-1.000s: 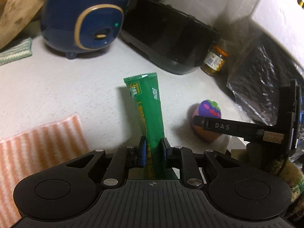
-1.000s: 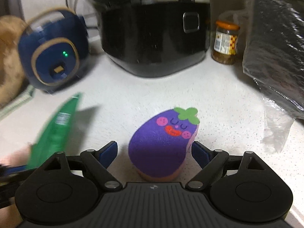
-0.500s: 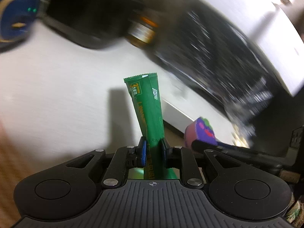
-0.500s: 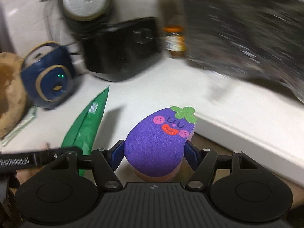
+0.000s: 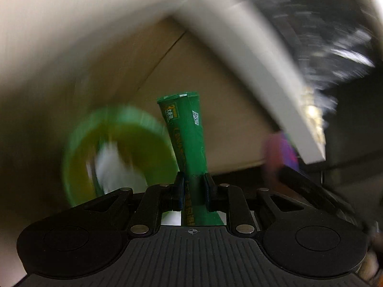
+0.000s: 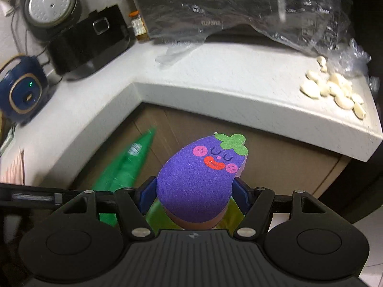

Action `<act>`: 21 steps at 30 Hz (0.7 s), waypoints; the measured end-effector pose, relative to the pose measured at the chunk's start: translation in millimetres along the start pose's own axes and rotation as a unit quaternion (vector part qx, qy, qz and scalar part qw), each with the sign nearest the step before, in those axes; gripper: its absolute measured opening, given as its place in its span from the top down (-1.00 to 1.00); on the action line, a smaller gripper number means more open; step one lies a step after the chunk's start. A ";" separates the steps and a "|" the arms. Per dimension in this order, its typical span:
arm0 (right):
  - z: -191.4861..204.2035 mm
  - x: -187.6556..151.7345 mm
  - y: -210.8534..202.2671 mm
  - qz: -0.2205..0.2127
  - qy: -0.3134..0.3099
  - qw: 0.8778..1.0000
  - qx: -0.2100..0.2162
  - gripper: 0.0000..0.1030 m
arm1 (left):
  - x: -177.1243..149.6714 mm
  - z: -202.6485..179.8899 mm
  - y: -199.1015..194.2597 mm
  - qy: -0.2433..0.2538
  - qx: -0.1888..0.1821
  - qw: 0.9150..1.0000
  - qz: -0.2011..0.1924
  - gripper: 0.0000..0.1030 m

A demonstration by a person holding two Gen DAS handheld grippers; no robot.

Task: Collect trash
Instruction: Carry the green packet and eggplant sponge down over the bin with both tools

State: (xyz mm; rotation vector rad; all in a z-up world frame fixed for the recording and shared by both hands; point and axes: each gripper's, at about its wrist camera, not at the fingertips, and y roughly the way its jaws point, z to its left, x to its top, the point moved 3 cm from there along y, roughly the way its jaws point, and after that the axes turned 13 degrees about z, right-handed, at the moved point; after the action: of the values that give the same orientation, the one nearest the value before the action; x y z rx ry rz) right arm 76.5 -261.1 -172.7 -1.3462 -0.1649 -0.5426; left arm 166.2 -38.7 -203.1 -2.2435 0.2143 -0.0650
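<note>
Left gripper [image 5: 193, 186] of mine stays clamped on the green wrapper [image 5: 185, 138], which has left the counter [image 6: 215, 88] and now hangs over a blurred green bin [image 5: 115, 153] by the brown cabinet [image 5: 203, 100]. Right gripper [image 6: 195, 195] has closed on the purple eggplant sponge [image 6: 198, 177] it only straddled a second ago, lifted off the counter beside the wrapper.

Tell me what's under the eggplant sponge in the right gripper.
Beneath the eggplant sponge, a yellow-green surface peeks out. The sponge and right gripper hide the rest.
</note>
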 end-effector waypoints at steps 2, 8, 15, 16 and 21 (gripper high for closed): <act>-17.4 -11.7 -1.4 0.012 -0.007 1.000 0.018 -0.30 | -2.8 24.7 27.5 -0.070 -0.015 0.997 0.037 0.62; -62.7 -39.2 43.0 0.097 0.021 0.995 0.025 -0.30 | -5.4 91.9 105.6 -0.220 -0.017 0.972 0.081 0.62; -65.4 -53.4 66.7 0.133 -0.001 0.991 0.004 -0.30 | 13.1 127.7 197.5 -0.274 -0.014 0.954 0.120 0.59; -64.9 -56.9 68.7 0.137 -0.006 0.991 0.002 -0.30 | 17.7 133.3 206.3 -0.284 -0.012 0.951 0.121 0.55; -63.5 -60.7 87.2 0.159 -0.035 0.986 -0.012 -0.30 | 22.9 153.1 228.5 -0.327 -0.014 0.939 0.110 0.50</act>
State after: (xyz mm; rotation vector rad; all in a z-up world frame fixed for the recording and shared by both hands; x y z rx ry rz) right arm 52.0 -294.3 -289.5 -1.3838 0.0012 -0.2281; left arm 177.0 -66.3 -477.5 -2.1264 0.0991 0.7953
